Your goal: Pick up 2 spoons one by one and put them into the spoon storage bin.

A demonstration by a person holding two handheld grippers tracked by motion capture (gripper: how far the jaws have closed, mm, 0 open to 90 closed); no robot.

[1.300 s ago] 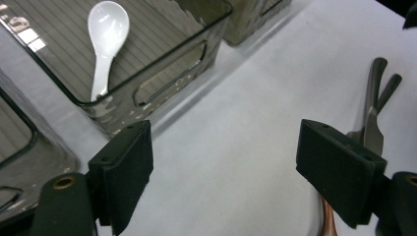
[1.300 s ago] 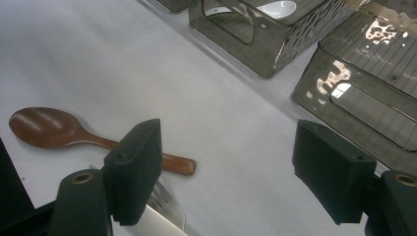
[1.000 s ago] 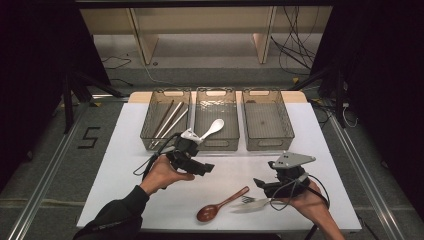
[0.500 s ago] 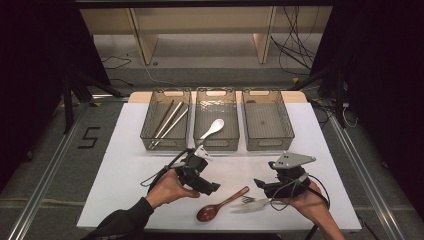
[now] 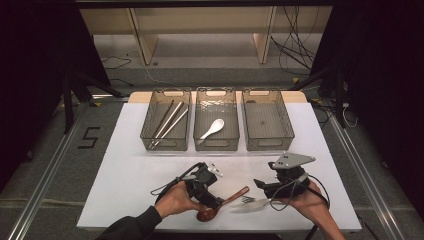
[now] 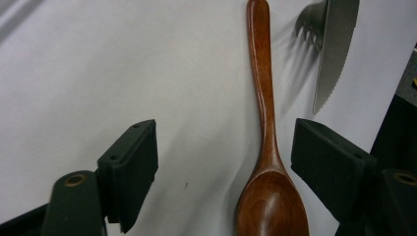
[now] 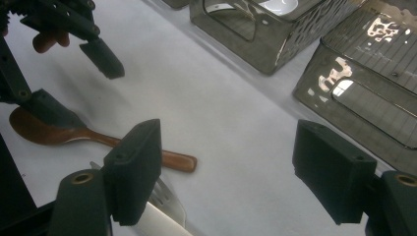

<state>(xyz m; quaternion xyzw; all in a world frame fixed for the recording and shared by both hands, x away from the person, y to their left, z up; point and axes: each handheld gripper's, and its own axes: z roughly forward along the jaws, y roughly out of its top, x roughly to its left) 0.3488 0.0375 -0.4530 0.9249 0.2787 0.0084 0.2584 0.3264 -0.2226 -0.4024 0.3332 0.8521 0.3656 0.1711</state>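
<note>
Hovering low over the white surface (image 5: 125,165), the left hand-held gripper (image 5: 212,200) has its jaws spread wide with nothing between them but air and the wooden spoon (image 5: 222,203) below. In the left gripper view the spoon (image 6: 268,147) lies flat between the jaws, nearer the right one; its bowl sits at the jaw line and its handle runs straight away from the gripper. The jaws do not touch it.

Beyond the spoon's handle tip, a little to the gripper's right, lie a fork (image 6: 307,22) and a serrated knife (image 6: 334,49), side by side.

The right hand-held gripper (image 5: 262,186) is also wide open and holds nothing. It sits just over the fork (image 5: 246,199) and knife (image 5: 252,204), with the spoon handle ahead of its left jaw in the right gripper view (image 7: 147,150).

Well beyond both grippers stand three clear bins in a row: the left bin (image 5: 150,137) holds chopsticks (image 5: 167,124), the middle bin (image 5: 216,146) a white spoon (image 5: 212,128), and the right bin (image 5: 267,145) sits ahead of the right gripper.
</note>
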